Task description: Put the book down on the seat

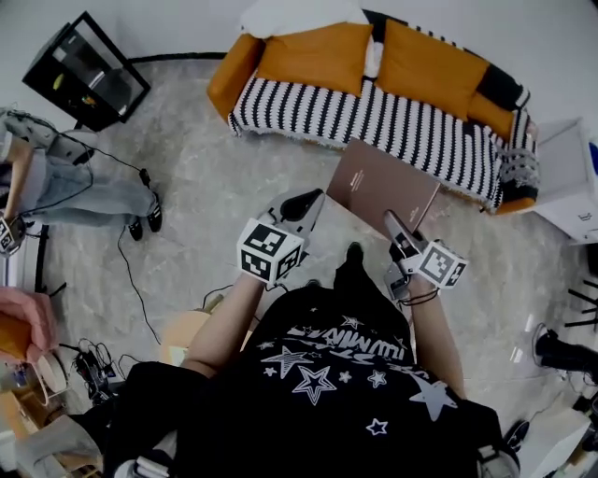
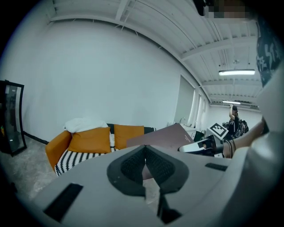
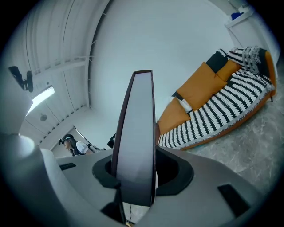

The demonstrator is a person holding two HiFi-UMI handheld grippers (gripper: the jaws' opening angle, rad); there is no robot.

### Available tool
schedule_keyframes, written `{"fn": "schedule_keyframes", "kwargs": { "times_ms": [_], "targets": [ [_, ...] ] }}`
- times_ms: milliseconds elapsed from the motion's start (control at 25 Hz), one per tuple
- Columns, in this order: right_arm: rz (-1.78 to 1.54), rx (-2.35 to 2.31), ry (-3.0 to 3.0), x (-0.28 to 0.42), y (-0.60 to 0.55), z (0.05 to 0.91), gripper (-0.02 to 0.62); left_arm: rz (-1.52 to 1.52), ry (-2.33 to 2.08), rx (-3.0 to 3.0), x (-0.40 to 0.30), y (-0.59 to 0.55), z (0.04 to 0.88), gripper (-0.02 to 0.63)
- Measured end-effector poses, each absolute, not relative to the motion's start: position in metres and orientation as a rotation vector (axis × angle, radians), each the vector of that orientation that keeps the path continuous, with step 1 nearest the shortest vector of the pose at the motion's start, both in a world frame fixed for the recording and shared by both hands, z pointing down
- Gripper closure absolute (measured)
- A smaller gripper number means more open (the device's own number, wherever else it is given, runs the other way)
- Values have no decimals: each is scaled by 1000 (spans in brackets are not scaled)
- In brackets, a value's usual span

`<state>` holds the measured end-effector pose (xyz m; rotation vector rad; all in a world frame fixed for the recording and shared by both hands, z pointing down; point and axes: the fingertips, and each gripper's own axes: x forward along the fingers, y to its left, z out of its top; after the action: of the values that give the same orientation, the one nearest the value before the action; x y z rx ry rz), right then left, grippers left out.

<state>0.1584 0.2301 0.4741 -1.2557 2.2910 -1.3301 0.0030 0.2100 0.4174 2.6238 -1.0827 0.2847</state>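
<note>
a: where is the book (image 1: 378, 185) right now?

b: in the air, not on the seat (image 1: 374, 117). it hangs over the floor (image 1: 206, 177) just in front of the sofa (image 1: 234, 75), brown cover facing up. in the head view its far edge overlaps the front of the striped seat.

a: what has hold of it?

b: the right hand-held gripper (image 1: 392, 220). its jaws pinch the book at the near right corner. the right gripper view shows the book (image 3: 135, 133) edge-on, rising straight out from between the two pads, with both pads tight against it.

a: and the left hand-held gripper (image 1: 314, 198)?

b: pressed together with nothing in it. in the left gripper view the dark pads (image 2: 133, 166) meet along a thin line, and the book (image 2: 164, 136) sits beyond them. from the head view its tip is just beside the book's near left corner. i can't tell if it touches.

a: what about the sofa itself?

b: orange, with two orange cushions (image 1: 313, 56) against the back and a black and white striped cover over the seat. a white cloth (image 1: 299, 17) lies on top of the back at the left end.

a: anything else nearby?

b: a black cabinet (image 1: 86, 70) stands at the far left, and another person (image 1: 65, 182) sits at the left edge, with cables (image 1: 126, 271) trailing across the floor.
</note>
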Motion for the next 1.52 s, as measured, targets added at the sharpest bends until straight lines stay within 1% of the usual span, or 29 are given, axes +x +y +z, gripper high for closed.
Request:
{"fn": "schedule_keyframes", "kwargs": {
  "times_ms": [200, 680, 1040, 1280, 1520],
  "targets": [
    [-1334, -1215, 2310, 173, 197, 472, 439, 304, -1111, 2611, 16, 186, 418, 598],
    [-1407, -1222, 2275, 243, 119, 489, 439, 338, -1128, 2580, 80, 106, 427, 598],
    [-1425, -1148, 2283, 276, 74, 491, 439, 353, -1215, 2550, 105, 66, 421, 598],
    [-1471, -1097, 2301, 288, 54, 502, 439, 363, -1295, 2498, 110, 56, 424, 598],
    [-1526, -1061, 2314, 272, 38, 508, 439, 386, -1343, 2444, 88, 52, 430, 598]
  ]
}}
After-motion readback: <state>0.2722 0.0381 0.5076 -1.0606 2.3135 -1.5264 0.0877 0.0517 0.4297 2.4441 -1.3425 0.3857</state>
